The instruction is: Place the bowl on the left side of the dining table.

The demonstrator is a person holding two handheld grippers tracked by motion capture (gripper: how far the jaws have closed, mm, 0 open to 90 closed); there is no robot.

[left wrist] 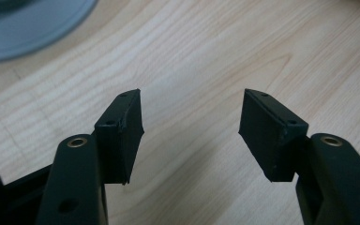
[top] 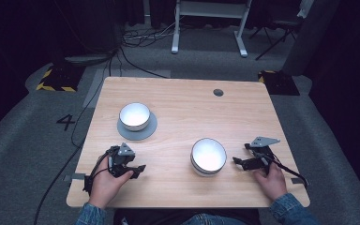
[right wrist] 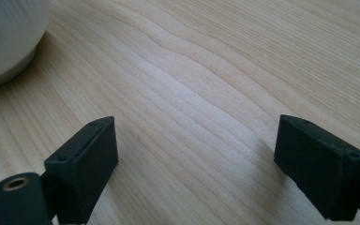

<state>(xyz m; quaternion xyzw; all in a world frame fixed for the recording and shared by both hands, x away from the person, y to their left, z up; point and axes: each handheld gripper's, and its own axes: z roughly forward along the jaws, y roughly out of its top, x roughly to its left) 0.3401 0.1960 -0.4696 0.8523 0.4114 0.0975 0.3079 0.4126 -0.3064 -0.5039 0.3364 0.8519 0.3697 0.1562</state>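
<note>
Dark curtains and grey carpet surround a pale wooden table (top: 178, 117) with a small round hole (top: 218, 92) near its far edge. One white bowl (top: 134, 116) sits on a grey plate (top: 137, 130) toward the far left; a second bowl (top: 208, 156) stands on bare wood nearer the person, between the two hands. The left gripper (left wrist: 190, 126) rests low over the table near the front left — jaws parted, nothing between them. The right gripper (right wrist: 197, 154) lies just right of the second bowl, jaws spread wide, empty.
</note>
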